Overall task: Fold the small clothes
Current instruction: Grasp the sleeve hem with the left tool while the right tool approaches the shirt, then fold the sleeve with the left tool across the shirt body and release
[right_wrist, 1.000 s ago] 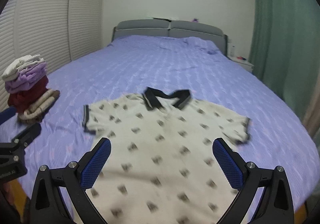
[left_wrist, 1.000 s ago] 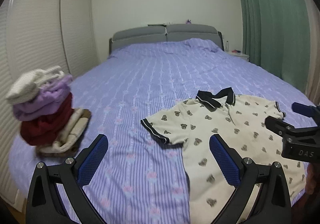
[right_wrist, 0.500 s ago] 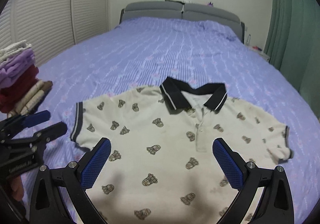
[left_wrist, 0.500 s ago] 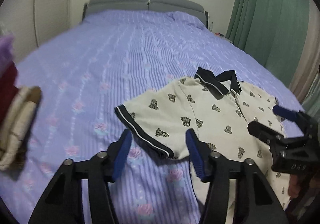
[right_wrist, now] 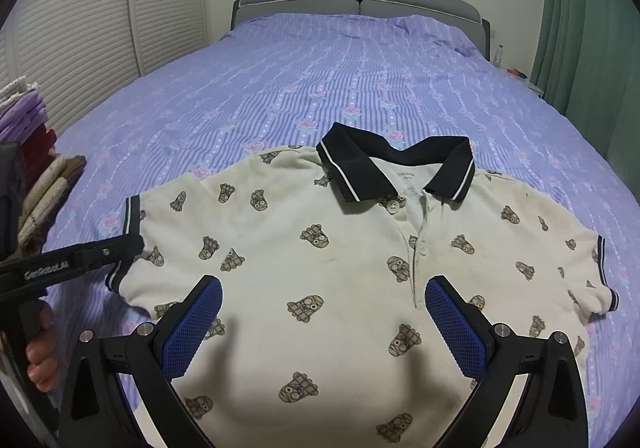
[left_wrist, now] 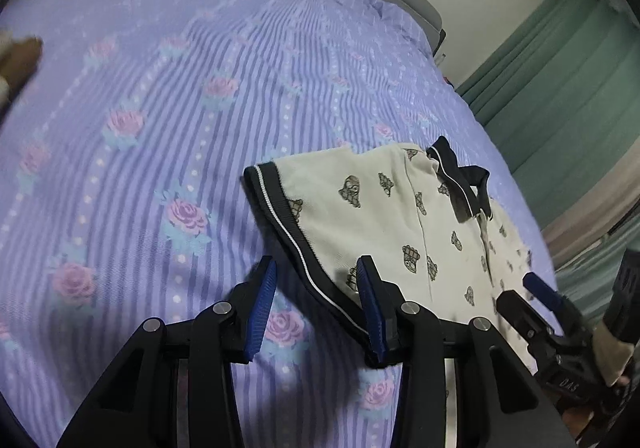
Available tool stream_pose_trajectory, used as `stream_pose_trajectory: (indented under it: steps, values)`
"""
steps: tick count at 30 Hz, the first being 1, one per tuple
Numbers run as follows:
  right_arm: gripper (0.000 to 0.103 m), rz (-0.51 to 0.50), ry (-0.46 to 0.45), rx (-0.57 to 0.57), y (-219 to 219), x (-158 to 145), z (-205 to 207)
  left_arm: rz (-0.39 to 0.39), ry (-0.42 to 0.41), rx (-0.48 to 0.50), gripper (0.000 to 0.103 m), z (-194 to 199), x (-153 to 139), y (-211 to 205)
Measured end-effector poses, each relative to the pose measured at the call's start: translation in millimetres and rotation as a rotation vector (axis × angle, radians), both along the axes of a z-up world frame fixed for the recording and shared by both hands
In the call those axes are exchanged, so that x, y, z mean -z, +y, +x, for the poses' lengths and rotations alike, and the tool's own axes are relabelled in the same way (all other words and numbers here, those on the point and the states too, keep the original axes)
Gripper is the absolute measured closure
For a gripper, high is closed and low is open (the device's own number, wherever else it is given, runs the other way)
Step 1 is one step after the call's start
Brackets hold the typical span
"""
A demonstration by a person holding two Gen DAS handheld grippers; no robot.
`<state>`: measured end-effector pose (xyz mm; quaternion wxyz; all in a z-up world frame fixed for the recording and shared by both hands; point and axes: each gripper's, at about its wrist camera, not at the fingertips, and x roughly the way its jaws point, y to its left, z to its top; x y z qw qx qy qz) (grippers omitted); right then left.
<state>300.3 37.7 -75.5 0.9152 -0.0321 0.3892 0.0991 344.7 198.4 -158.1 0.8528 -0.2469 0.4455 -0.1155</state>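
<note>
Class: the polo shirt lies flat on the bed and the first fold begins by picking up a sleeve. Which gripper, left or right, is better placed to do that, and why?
Left. The left gripper is open with the dark sleeve cuff between its fingers. The right gripper is open over the middle of the polo shirt, away from either sleeve.

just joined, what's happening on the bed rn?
A person with two handheld grippers is starting to fold a cream polo shirt lying flat, face up, on the purple bedspread. The left gripper is open, straddling the dark-trimmed sleeve cuff. The right gripper hangs open over the shirt's front. Nothing folded yet.
</note>
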Motion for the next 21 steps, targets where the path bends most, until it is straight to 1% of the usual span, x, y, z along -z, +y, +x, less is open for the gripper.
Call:
stream_pose_trajectory:
  steps: [3,6,7,8,10,13,14,16,17,19,21]
  values:
    - [0.000,-0.001,0.001,0.003,1.5,0.1,0.9,-0.062,0.008,0.000,0.063,6.7,4.1,6.4]
    - [0.001,-0.001,0.001,0.006,1.2,0.1,1.6,-0.081,0.002,0.011,0.073,12.5,3.4,6.8]
    - [0.001,0.000,0.001,0.008,0.7,0.0,2.0,-0.075,0.012,0.014,0.082,14.9,4.1,5.2]
    - [0.001,0.001,0.001,0.011,0.2,-0.3,2.7,-0.055,0.017,0.017,0.089,16.4,3.2,2.3]
    - [0.001,0.007,0.001,0.017,-1.0,-1.3,4.9,0.000,0.004,0.022,0.094,15.5,-3.6,-3.9]
    - [0.001,0.009,-0.003,0.024,-4.6,-3.8,8.3,0.101,-0.079,0.030,0.095,8.3,-31.4,-19.1]
    - [0.001,0.007,-0.007,0.026,-6.7,-4.5,8.7,0.139,-0.118,0.037,0.095,5.6,-44.8,-27.0]
    - [0.001,0.003,-0.016,0.034,-11.2,-7.2,8.5,0.197,-0.170,0.057,0.095,4.0,-65.2,-42.4]
    - [0.001,0.004,-0.020,0.037,-14.4,-8.9,8.4,0.213,-0.200,0.078,0.095,4.0,-76.0,-53.4]
    - [0.001,0.005,-0.030,0.045,-23.0,-12.7,7.2,0.232,-0.226,0.127,0.095,8.0,-90.1,-75.5]
    - [0.001,-0.005,-0.041,0.062,-32.4,-15.2,5.6,0.256,-0.240,0.160,0.095,13.1,-97.2,-97.3]
